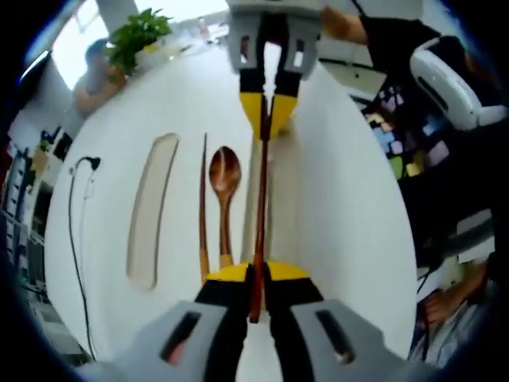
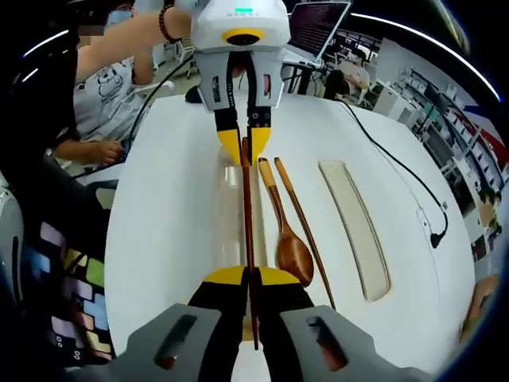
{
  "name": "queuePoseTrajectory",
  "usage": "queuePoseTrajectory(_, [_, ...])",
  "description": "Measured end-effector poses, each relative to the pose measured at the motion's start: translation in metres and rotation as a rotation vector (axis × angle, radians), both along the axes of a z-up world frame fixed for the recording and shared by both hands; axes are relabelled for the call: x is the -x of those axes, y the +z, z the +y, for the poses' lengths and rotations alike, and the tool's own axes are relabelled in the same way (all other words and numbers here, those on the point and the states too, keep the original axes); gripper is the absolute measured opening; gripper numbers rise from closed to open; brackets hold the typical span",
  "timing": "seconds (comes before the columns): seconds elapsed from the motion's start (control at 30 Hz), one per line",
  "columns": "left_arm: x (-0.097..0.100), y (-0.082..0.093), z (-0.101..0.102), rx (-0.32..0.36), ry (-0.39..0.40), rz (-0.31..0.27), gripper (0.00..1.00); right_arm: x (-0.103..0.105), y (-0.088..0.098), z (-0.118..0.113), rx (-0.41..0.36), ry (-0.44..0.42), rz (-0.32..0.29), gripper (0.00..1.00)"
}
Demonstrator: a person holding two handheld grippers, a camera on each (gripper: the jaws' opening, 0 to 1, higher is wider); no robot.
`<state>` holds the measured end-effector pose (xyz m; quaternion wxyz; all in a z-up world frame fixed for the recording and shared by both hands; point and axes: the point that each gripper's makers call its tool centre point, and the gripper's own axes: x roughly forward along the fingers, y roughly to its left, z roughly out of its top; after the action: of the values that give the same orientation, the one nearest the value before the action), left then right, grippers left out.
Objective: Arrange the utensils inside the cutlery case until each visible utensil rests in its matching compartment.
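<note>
Left gripper view, near field: my left gripper (image 1: 256, 274), yellow-tipped jaws closed on one end of a dark wooden chopstick (image 1: 261, 207), which runs straight away from me along the white table (image 1: 350, 207). Beneath that chopstick lies the clear cutlery case (image 1: 278, 187), a long narrow tray lying lengthwise under the stick; whether the stick touches the tray floor I cannot tell. Just beside the case, on the table, lie a wooden spoon (image 1: 224, 199), bowl pointing away from me, and a second chopstick (image 1: 203, 211), parallel to it. Further to that side lies the case lid (image 1: 151, 211), a long pale oval piece, well apart from the case. A black cable (image 1: 75, 231) runs along the table edge.

Far field: my right gripper (image 1: 270, 111) faces me, its jaws closed on the other end of the same chopstick. Beyond the table stands a green plant (image 1: 135, 36).

Right gripper view: my own jaws clamp the chopstick in the foreground, with the spoon, the second chopstick and the lid lying on the table alongside; a person's arm shows behind the left gripper.
</note>
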<state>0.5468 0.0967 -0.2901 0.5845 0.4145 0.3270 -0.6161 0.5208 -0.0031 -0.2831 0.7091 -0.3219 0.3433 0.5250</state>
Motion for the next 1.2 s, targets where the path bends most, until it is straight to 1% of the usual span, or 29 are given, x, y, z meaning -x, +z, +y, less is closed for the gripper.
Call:
queuePoseTrajectory(0.1, [0.002, -0.005, 0.000, -0.008, -0.010, 0.004, 0.06, 0.003, -0.008, 0.002, 0.006, -0.014, 0.033, 0.02])
queuePoseTrajectory(0.2, [0.000, -0.009, 0.000, -0.009, -0.014, -0.017, 0.06, 0.001, -0.017, 0.001, 0.010, -0.024, 0.049, 0.02])
queuePoseTrajectory(0.33, [-0.002, -0.013, 0.002, 0.000, -0.007, -0.027, 0.06, 0.000, -0.022, 0.002, -0.005, -0.027, 0.072, 0.02])
queuePoseTrajectory(0.4, [-0.002, -0.015, 0.003, 0.009, 0.001, -0.021, 0.06, 0.000, -0.023, 0.002, -0.005, -0.020, 0.072, 0.02])
queuePoseTrajectory(0.5, [-0.004, -0.018, 0.001, 0.031, 0.008, -0.050, 0.06, -0.001, -0.026, 0.002, -0.001, -0.013, 0.067, 0.02])
queuePoseTrajectory(0.6, [-0.002, -0.020, 0.002, 0.050, 0.016, -0.054, 0.06, -0.001, -0.027, 0.001, -0.001, -0.011, 0.077, 0.02])
queuePoseTrajectory(0.67, [0.000, -0.021, 0.003, 0.056, 0.033, -0.035, 0.06, -0.002, -0.029, 0.003, 0.003, -0.002, 0.079, 0.02])
queuePoseTrajectory(0.77, [0.001, -0.023, 0.005, 0.055, 0.029, -0.043, 0.06, -0.001, -0.031, 0.004, 0.009, 0.008, 0.079, 0.02])
queuePoseTrajectory(0.83, [0.002, -0.024, 0.005, 0.057, 0.031, -0.038, 0.06, 0.000, -0.031, 0.004, 0.009, 0.025, 0.073, 0.02])
queuePoseTrajectory(1.03, [0.003, -0.025, 0.004, 0.060, 0.028, -0.046, 0.06, 0.001, -0.031, 0.003, 0.003, 0.031, 0.071, 0.02])
queuePoseTrajectory(1.1, [0.002, -0.026, 0.003, 0.059, 0.024, -0.056, 0.07, 0.002, -0.030, 0.003, 0.004, 0.042, 0.065, 0.02])
queuePoseTrajectory(1.17, [0.001, -0.025, 0.002, 0.063, 0.020, -0.066, 0.07, 0.001, -0.029, 0.002, 0.006, 0.045, 0.059, 0.03])
queuePoseTrajectory(1.2, [0.001, -0.024, 0.002, 0.066, 0.022, -0.068, 0.07, -0.001, -0.028, 0.002, 0.003, 0.029, 0.052, 0.04])
